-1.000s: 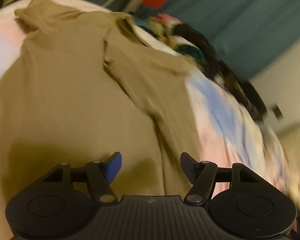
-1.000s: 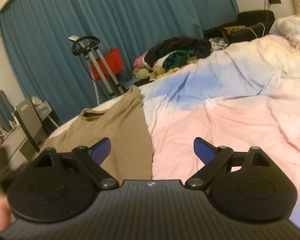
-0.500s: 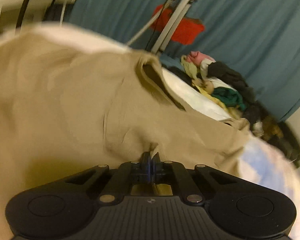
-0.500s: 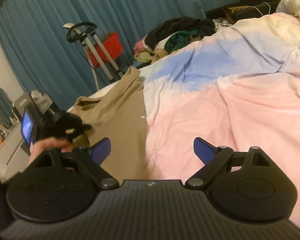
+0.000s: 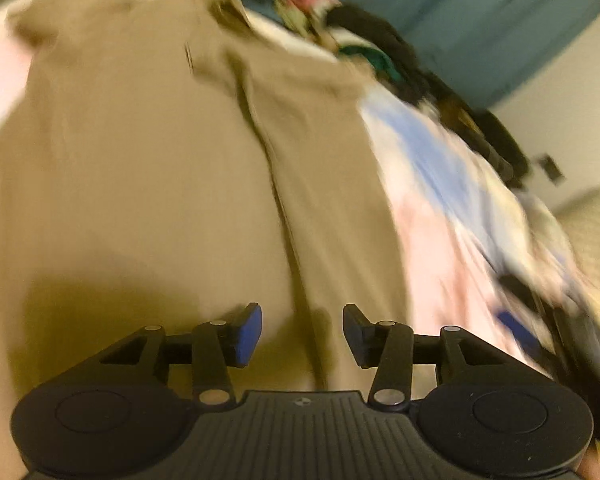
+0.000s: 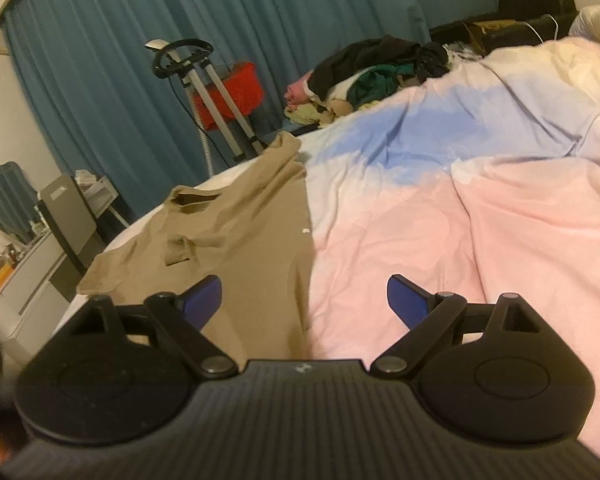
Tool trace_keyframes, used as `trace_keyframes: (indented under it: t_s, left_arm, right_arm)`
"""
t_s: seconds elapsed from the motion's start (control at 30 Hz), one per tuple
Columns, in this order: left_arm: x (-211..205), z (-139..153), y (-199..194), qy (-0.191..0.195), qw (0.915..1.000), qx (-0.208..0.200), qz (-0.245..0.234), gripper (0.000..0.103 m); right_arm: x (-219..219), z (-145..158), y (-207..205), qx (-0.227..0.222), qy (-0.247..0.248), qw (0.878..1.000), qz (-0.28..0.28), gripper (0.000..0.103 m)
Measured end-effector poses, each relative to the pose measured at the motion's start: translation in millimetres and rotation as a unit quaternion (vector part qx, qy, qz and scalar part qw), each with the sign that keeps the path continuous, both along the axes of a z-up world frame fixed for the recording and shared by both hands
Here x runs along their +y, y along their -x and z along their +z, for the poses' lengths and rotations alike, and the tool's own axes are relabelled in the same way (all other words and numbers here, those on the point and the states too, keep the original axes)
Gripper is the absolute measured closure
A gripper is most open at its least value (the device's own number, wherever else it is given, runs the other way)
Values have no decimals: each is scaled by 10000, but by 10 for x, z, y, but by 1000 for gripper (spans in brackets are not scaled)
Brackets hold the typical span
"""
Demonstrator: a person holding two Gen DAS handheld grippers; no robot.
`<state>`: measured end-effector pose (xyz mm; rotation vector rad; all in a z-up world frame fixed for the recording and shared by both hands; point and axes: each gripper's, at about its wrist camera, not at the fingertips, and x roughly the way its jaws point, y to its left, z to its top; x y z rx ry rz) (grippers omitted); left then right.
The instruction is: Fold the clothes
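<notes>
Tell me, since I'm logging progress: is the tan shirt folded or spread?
Partly folded: the tan shirt lies flat on the duvet, right side turned inward.

Left gripper (image 5: 302, 330) and right gripper (image 6: 305, 302) both hold their fingers apart, empty.

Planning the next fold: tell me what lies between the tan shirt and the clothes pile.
In the right wrist view, only bare duvet separates the tan shirt from the clothes pile.

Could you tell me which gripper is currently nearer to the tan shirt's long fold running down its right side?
Left. The left gripper hovers open right over the tan shirt, straddling that fold. The right gripper hangs open further back, over the shirt's edge and the pink duvet.
</notes>
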<state>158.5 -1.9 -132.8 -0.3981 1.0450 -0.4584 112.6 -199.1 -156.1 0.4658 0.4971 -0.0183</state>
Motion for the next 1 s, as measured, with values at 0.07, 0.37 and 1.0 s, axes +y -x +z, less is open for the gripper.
trace_keyframes:
  t_s: [0.07, 0.37, 1.0]
  left_arm:
    - [-3, -84, 346, 72, 9995, 258, -186, 58]
    - [38, -243, 952, 181, 9979, 518, -339, 67]
    - [-56, 705, 1174, -1369, 9781, -1559, -139, 16]
  right_arm:
    - [19, 36, 39, -31, 20, 10000, 35, 12]
    - [130, 233, 501, -127, 32, 9998, 172, 12]
    - [370, 354, 680, -448, 608, 9968, 252, 12]
